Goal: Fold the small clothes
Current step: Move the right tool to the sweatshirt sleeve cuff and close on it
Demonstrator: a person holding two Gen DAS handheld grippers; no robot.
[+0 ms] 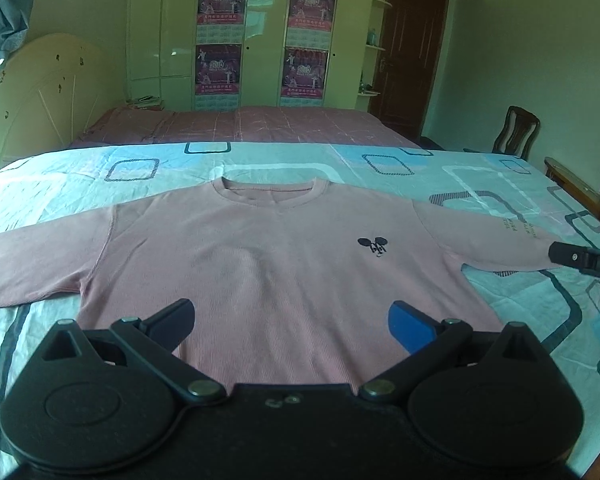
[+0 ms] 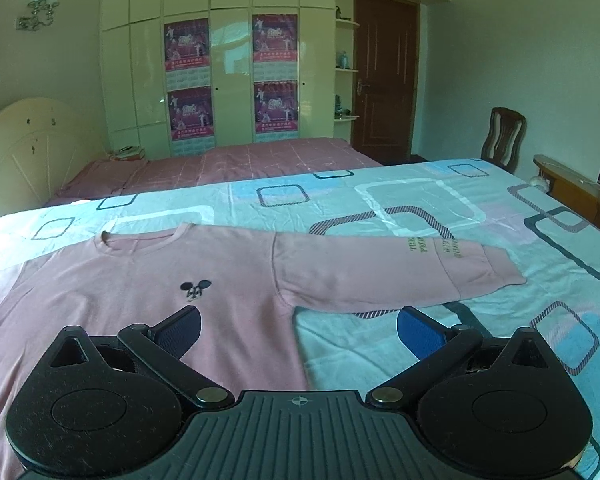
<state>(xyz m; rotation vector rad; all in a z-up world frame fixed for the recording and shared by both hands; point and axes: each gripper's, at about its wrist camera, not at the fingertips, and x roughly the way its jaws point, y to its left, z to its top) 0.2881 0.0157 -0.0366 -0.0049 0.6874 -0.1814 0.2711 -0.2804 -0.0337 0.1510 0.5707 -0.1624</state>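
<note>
Pink sweatshirt lies flat, face up on the patterned bedsheet, collar away, sleeves out sideways; left gripper spread, empty, over the hem middle; right gripper spread, empty, nearer the right sleeve, likely first fold.

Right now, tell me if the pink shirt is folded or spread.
Spread: the pink shirt lies flat, front up, on the bedsheet, both sleeves out.

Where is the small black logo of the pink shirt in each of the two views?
Left wrist view: the black logo sits right of centre on the pink shirt.
Right wrist view: the logo sits left of centre, above the left finger of the right tool.
Shared landmark: the brown door.
</note>
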